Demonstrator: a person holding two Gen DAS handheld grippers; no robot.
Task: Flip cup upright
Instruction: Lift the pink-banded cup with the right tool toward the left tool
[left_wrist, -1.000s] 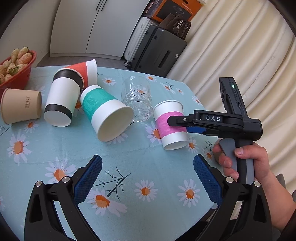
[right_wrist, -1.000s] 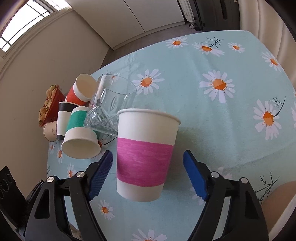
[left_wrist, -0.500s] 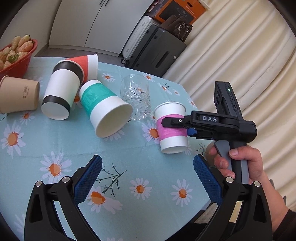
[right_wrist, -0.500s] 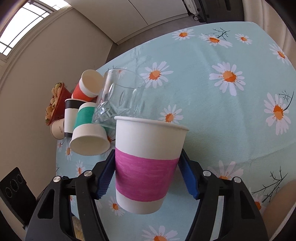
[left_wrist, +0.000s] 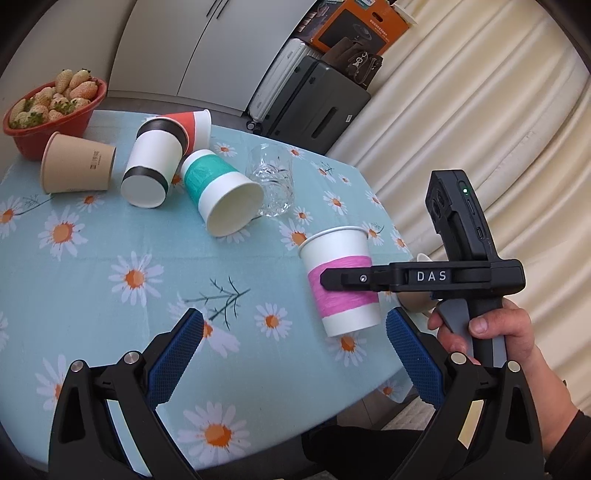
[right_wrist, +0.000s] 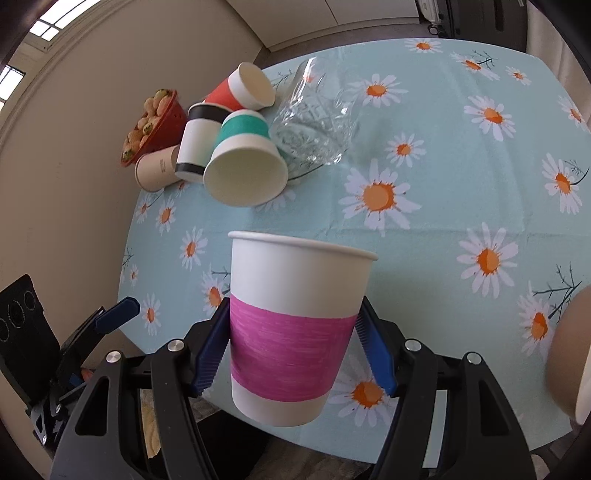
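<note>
A white paper cup with a pink band (right_wrist: 295, 332) stands upright, mouth up, clamped between the blue pads of my right gripper (right_wrist: 293, 350). It is near the table's front right edge, and I cannot tell whether it touches the table. In the left wrist view the pink cup (left_wrist: 341, 280) shows with the right gripper (left_wrist: 332, 278) shut across its band. My left gripper (left_wrist: 291, 354) is open and empty, low over the tablecloth to the left of that cup.
A green-banded cup (left_wrist: 221, 195), a black-banded cup (left_wrist: 153, 166), a red cup (left_wrist: 192, 123) and a tan cup (left_wrist: 75, 164) lie on their sides at the back left. A clear glass (left_wrist: 271, 184) and a red bowl of strawberries (left_wrist: 55, 110) stand near them. Another pale cup (right_wrist: 570, 354) sits at the right edge.
My right gripper has shut on the pink cup and drawn it toward the table's front right edge, away from the glass. The left gripper stayed open.
</note>
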